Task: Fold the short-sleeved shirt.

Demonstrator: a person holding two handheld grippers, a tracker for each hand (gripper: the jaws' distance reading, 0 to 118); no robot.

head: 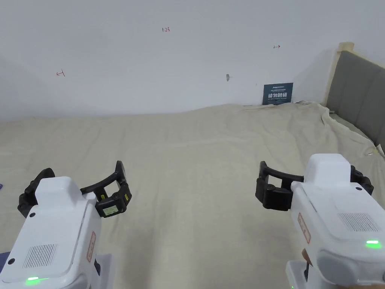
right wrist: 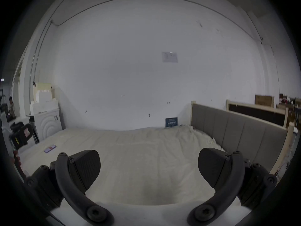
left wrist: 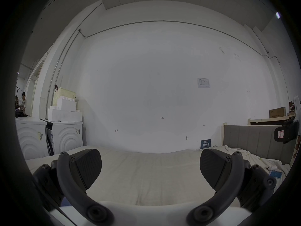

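Observation:
My left gripper (head: 82, 170) hovers low over the beige bed sheet (head: 195, 150) at the near left. Its jaws stand wide apart with nothing between them, as the left gripper view (left wrist: 150, 167) confirms. My right gripper (head: 309, 169) is level with it at the near right, also open and empty (right wrist: 149, 167). Bare sheet lies between and ahead of both grippers. A sliver of blue fabric (head: 3, 259) shows at the lower left edge beside the left gripper; I cannot tell what it is.
A grey padded headboard (head: 357, 90) bounds the bed on the right, a white wall with a small dark sign (head: 277, 93) at the back. A phone (right wrist: 50, 148) lies on the sheet's left side. Washing machines (left wrist: 66, 136) stand beyond the bed's left; a person (left wrist: 22, 100) is farther off.

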